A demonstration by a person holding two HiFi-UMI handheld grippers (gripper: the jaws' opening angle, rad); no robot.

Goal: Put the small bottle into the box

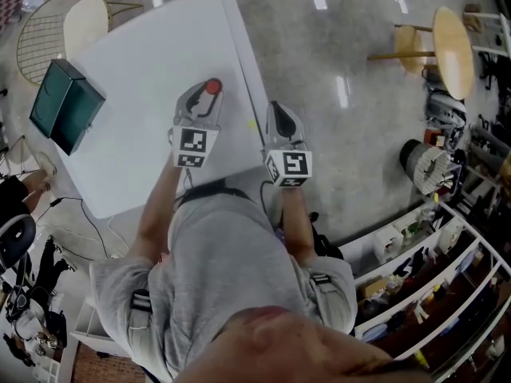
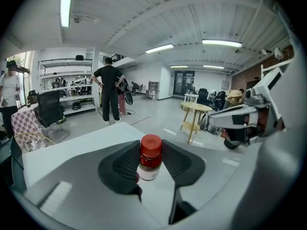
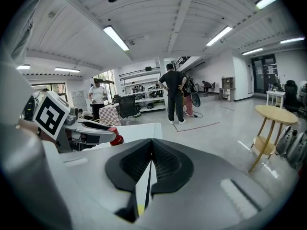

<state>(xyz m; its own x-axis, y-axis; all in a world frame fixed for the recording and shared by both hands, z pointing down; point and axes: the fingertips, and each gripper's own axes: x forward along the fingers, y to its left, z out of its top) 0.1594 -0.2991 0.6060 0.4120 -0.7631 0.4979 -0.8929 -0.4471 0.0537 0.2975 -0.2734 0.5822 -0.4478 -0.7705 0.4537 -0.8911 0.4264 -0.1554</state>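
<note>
Left gripper (image 1: pixel 208 94) clamped on small red-capped bottle (image 2: pixel 150 158); right gripper (image 3: pixel 149 170) jaws together, empty. I'd carry it upright across white table (image 1: pixel 136 66) to dark green box (image 1: pixel 65 104), left edge.

Ceiling strip lights (image 2: pixel 66 4) light the room brightly and evenly; their reflections streak the glossy floor (image 1: pixel 319 62). The white table (image 1: pixel 144 94) looks nearly washed out. Both gripper views bulge fisheye-style, with black corners.
</note>
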